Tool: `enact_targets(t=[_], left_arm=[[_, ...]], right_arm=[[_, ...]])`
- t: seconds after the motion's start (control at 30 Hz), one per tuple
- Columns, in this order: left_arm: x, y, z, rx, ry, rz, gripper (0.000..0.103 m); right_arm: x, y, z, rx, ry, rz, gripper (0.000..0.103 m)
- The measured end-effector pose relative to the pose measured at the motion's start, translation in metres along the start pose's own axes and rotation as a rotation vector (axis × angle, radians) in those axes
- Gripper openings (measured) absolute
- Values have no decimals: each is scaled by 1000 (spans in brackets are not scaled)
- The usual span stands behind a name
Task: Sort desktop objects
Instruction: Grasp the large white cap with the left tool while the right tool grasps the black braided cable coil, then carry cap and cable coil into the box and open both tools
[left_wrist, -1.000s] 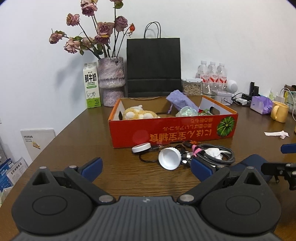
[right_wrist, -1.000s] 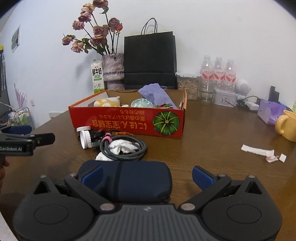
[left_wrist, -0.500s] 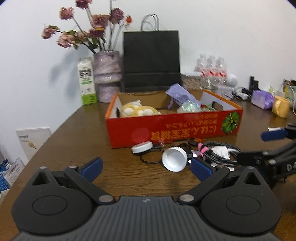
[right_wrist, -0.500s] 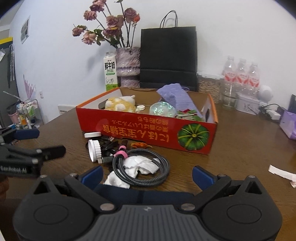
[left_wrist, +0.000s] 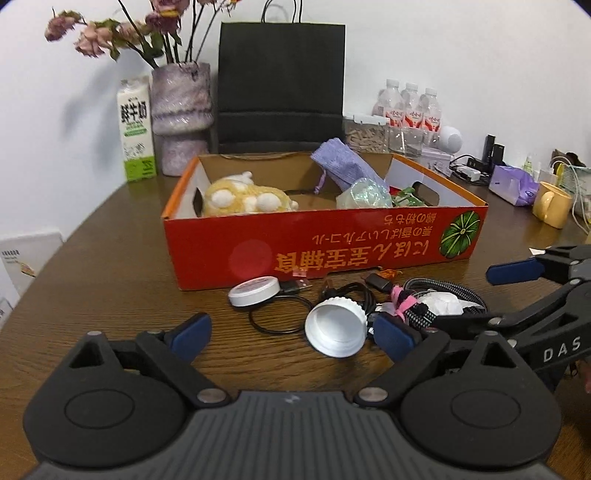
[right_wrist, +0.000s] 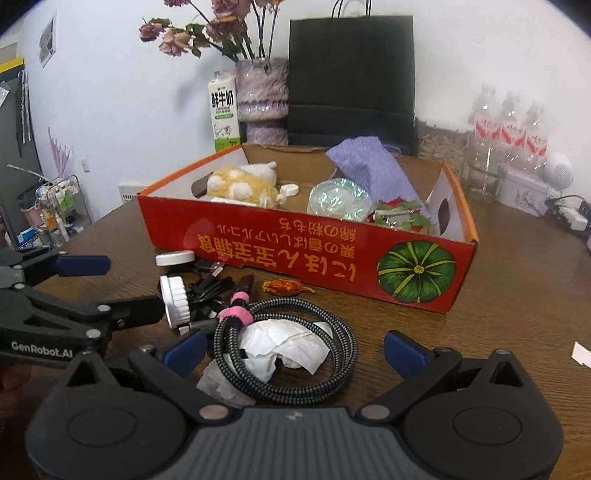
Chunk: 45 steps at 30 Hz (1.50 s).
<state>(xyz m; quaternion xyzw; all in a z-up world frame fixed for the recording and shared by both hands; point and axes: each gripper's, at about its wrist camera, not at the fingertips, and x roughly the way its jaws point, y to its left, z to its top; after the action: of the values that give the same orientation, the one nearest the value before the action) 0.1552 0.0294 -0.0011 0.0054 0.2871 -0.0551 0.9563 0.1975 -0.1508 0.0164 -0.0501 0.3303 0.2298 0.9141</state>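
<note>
Left gripper (left_wrist: 291, 334): jaws apart, empty, over the tabletop (left_wrist: 110, 280).
Right gripper (right_wrist: 293, 349): jaws apart, empty, above the cable (right_wrist: 295, 354).
Cable: coiled around crumpled tissue (right_wrist: 284, 345), near the tabletop's middle.
Cap (left_wrist: 335, 330): on its side, left of the cable.
Box (left_wrist: 325, 251): beyond the clutter, holding a plush (left_wrist: 243, 197) and pouch (left_wrist: 343, 166).

Even, bright indoor light is washing the white wall (left_wrist: 461, 55) and casting a soft flower shadow beside the milk carton (left_wrist: 136, 127). Fisheye distortion is bending the wooden table (right_wrist: 517, 295) at the edges, and the water bottles (right_wrist: 511, 122) are looking hazy.
</note>
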Motion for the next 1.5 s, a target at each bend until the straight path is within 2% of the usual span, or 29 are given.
enact_targets(t=[0.2, 0.37, 0.47, 0.5, 0.93, 1.5], left_arm=[[13, 1, 5, -7, 22, -65, 80], [23, -1, 5, -10, 43, -128, 51], [26, -3, 4, -9, 52, -147, 40], [26, -4, 3, -11, 49, -144, 40], [16, -4, 5, -22, 3, -109, 40], [-14, -3, 24, -34, -106, -69, 40]], right_arm=[[14, -5, -1, 9, 25, 17, 103], [18, -4, -1, 5, 19, 21, 102], [19, -4, -2, 1, 17, 34, 95], [19, -3, -2, -1, 19, 45, 92], [10, 0, -5, -12, -34, 38, 90], [-21, 1, 11, 7, -155, 24, 90]])
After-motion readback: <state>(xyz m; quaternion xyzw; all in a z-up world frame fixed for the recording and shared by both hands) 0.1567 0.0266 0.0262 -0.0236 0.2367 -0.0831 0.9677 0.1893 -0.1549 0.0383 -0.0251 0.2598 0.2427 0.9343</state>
